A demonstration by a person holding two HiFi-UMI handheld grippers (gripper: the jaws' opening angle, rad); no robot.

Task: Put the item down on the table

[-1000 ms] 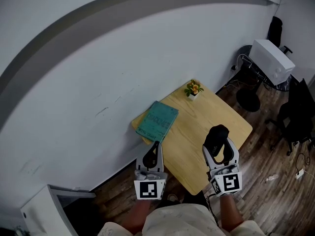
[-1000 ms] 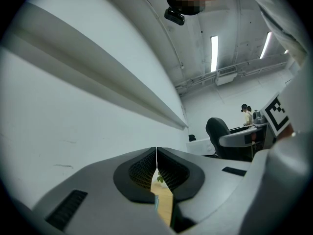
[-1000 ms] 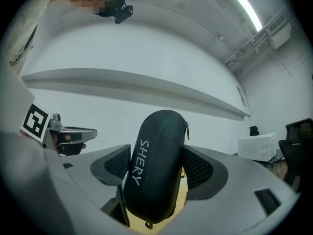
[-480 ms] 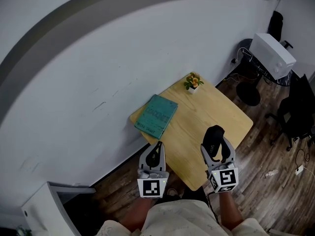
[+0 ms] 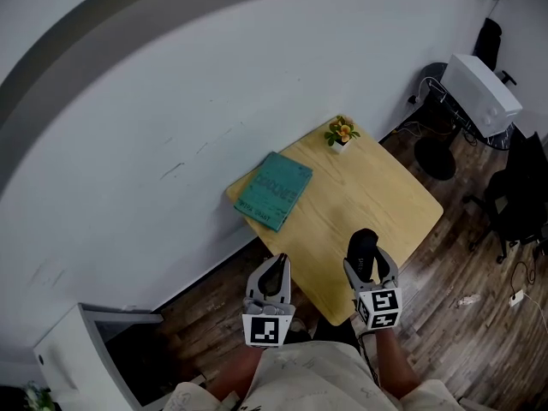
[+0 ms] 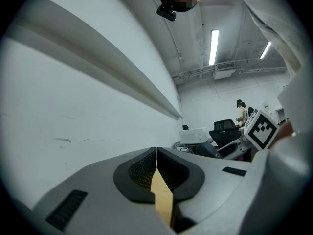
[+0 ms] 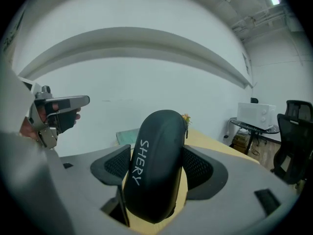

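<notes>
A light wooden square table [image 5: 368, 204] stands with one edge against the white wall, on a dark wood-plank floor [image 5: 445, 315]. A flat teal book [image 5: 275, 190] lies on the table's corner by the wall. A small white pot with orange and yellow flowers [image 5: 341, 133] stands at the next wall-side corner, well apart from the book.

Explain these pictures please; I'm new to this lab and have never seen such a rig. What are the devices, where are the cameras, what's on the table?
No robot here: a person holds a two-jaw gripper in each hand. The head view looks down from a camera on their head; the other two cameras ride on the grippers. The wooden table bears a teal book and a small potted plant. The right gripper clamps a black zip case marked SHERY; the left gripper is shut and empty.
</notes>
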